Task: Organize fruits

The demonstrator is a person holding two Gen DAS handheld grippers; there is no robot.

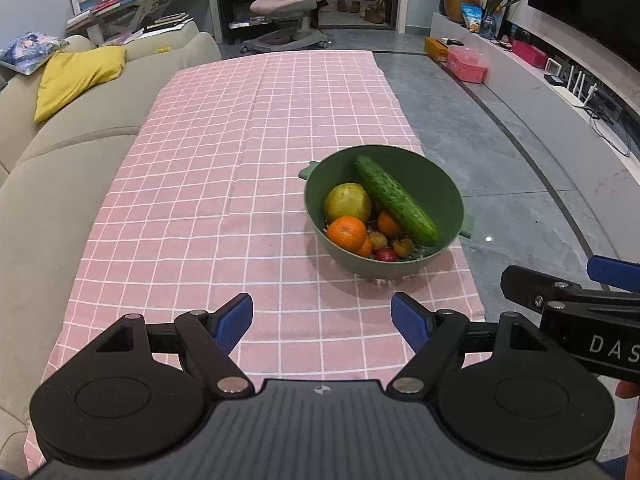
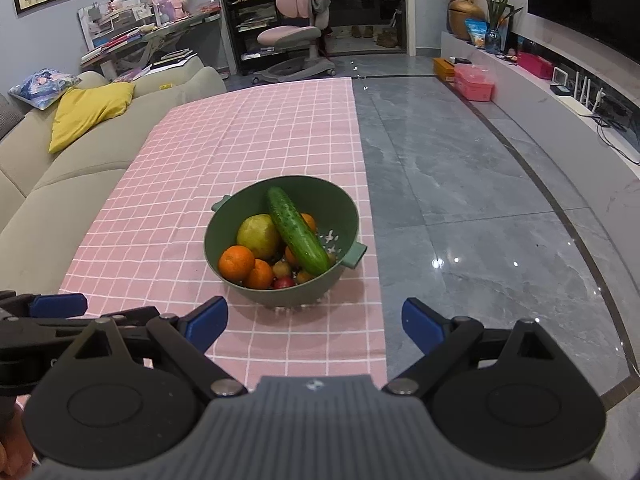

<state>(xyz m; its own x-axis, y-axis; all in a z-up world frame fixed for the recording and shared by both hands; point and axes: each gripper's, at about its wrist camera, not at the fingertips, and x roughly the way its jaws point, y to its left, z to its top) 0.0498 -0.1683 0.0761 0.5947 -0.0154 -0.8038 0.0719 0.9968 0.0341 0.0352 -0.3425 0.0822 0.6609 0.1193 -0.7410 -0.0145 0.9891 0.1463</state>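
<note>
A green colander bowl stands on the pink checked tablecloth near its right edge. Inside lie a cucumber, a yellow-green pear, oranges and some small fruits, one of them red. My left gripper hangs open over the cloth, short of the bowl, nothing between its blue pads. My right gripper is open and empty too, just in front of the bowl. Each gripper shows at the edge of the other's view.
A beige sofa with a yellow cushion borders the table on the left. Grey tiled floor lies to the right, with a low TV shelf and pink boxes. A pink desk chair stands beyond the table's far end.
</note>
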